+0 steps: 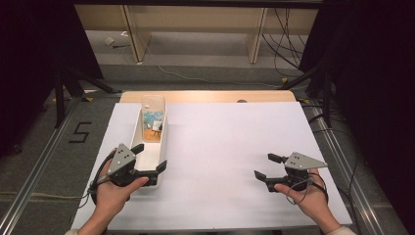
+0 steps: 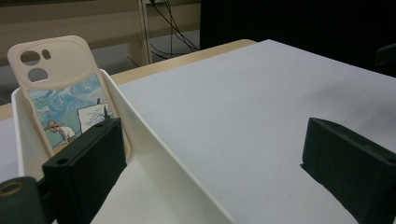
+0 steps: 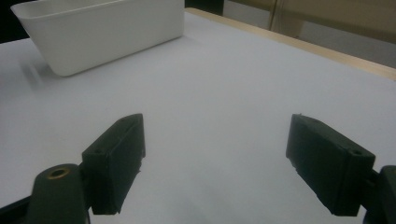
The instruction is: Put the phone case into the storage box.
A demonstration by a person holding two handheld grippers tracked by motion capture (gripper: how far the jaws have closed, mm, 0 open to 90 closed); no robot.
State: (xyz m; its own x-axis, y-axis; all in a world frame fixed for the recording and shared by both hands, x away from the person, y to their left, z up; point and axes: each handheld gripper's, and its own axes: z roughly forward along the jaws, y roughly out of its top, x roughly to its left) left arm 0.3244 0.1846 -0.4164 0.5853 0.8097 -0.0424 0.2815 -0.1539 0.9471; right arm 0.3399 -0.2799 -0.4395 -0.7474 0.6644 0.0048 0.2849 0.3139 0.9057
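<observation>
A cream phone case (image 1: 152, 113) printed with a painting stands tilted against the far end of a long white bin (image 1: 163, 139) at the table's left. In the left gripper view the phone case (image 2: 65, 93) leans just beyond one jaw. My left gripper (image 1: 150, 156) is open at the bin's near end. One jaw is inside the bin and the other outside, straddling the bin's right wall (image 2: 154, 149), with the left gripper (image 2: 215, 158) holding nothing. My right gripper (image 1: 264, 165) is open low over the white sheet at the right. The right gripper (image 3: 215, 158) faces the bin (image 3: 102, 37) across bare sheet.
A white sheet (image 1: 225, 147) covers the table, with a wooden edge (image 1: 208, 96) at the back. Beyond it are shelf legs and cables on the floor. A floor mark "5" (image 1: 80, 132) and black stand legs (image 1: 73, 83) lie to the left.
</observation>
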